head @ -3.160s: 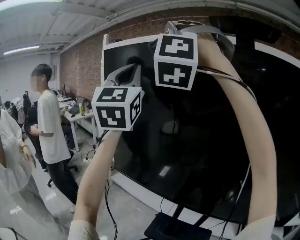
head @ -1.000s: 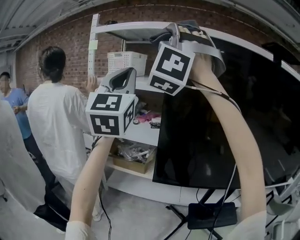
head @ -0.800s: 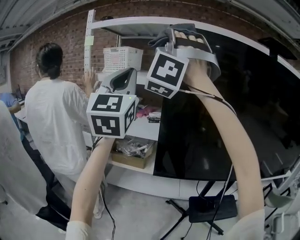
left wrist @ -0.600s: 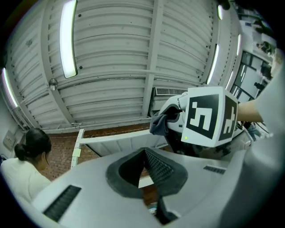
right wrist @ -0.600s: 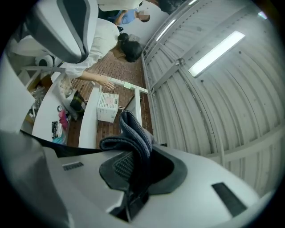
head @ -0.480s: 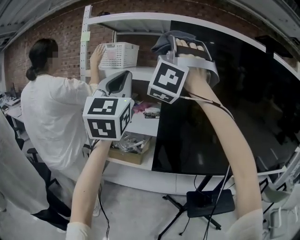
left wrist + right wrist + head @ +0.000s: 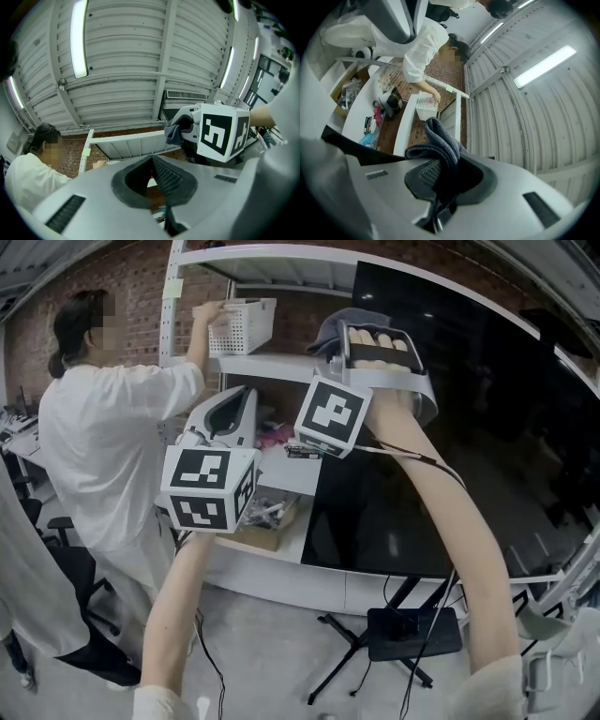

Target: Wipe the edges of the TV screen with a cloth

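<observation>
my right gripper (image 7: 440,176) is clenched on the grey cloth (image 7: 439,138), which bunches out past the jaws. in the head view the cloth sits up at the upper left corner of the tv (image 7: 469,427), right by the dark screen's left edge, though i can't tell if it's actually touching. my left gripper (image 7: 158,176) has its jaws pressed together on nothing and hangs lower, near the white shelf (image 7: 272,364). i judge i'm starting an edge pass. next i need to press the cloth against the border and drag it steadily along, holding contact.
</observation>
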